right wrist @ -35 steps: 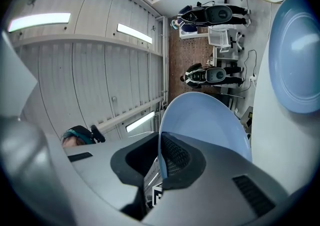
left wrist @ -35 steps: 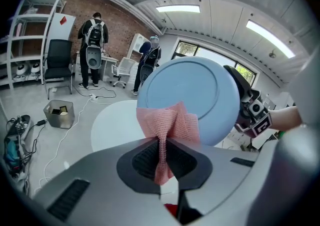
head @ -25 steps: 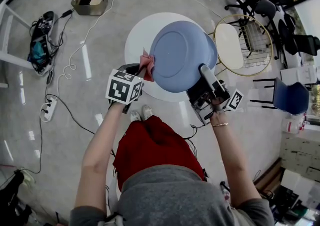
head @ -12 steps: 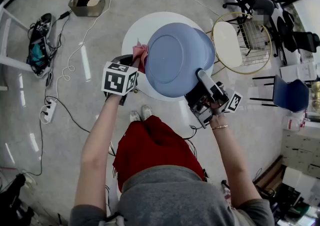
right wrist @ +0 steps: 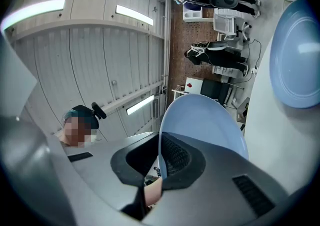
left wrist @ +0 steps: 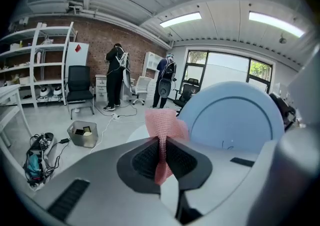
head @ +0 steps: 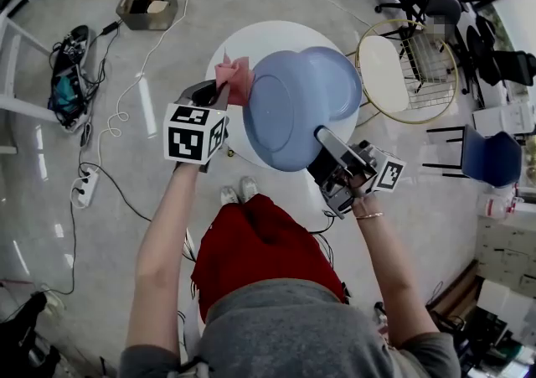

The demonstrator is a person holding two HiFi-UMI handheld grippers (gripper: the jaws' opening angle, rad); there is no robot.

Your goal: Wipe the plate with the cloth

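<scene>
I see a light blue plate [head: 293, 112] held on edge above the white round table [head: 251, 43], its face turned toward the head camera. My right gripper [head: 323, 142] is shut on its lower right rim; in the right gripper view the plate [right wrist: 200, 120] rises from between the jaws [right wrist: 161, 157]. My left gripper [head: 224, 93] is shut on a pink cloth [head: 235, 75], which sticks out at the plate's upper left edge. In the left gripper view the cloth [left wrist: 163, 127] is pinched between the pads and fans out beside the plate [left wrist: 240, 120].
A second blue dish [right wrist: 297, 59] lies on the table behind the held plate. A gold wire stand with a white top [head: 406, 75] stands right of the table. A grey box [head: 149, 1], cables and a power strip [head: 84, 183] lie on the floor. Two people [left wrist: 116, 77] stand far off.
My left gripper has carried the cloth up along the plate's left edge, away from me. The plate has shifted slightly left and toward me in the right gripper.
</scene>
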